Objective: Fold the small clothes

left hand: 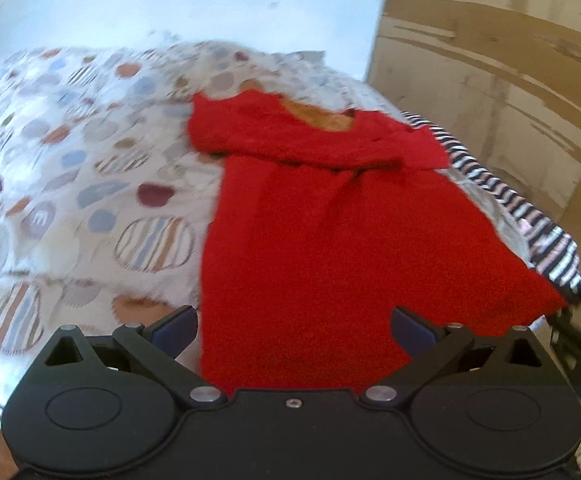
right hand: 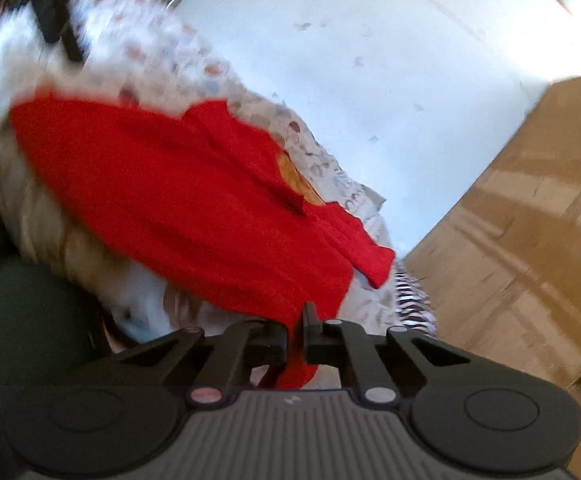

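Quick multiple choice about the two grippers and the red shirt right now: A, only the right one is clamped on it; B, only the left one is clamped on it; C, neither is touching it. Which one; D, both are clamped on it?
A: the right gripper is shut with the red shirt pinched between its fingers, while the left gripper is wide open above the cloth.

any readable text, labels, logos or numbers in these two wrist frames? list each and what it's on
No readable text in either view.
Right gripper housing: a small pale mark at the top of the ribbed panel, too small and blurred to read.
Cardboard boxes: only tape strips show, no print.
Red garment and patterned bedspread: no lettering, just shapes and stripes.
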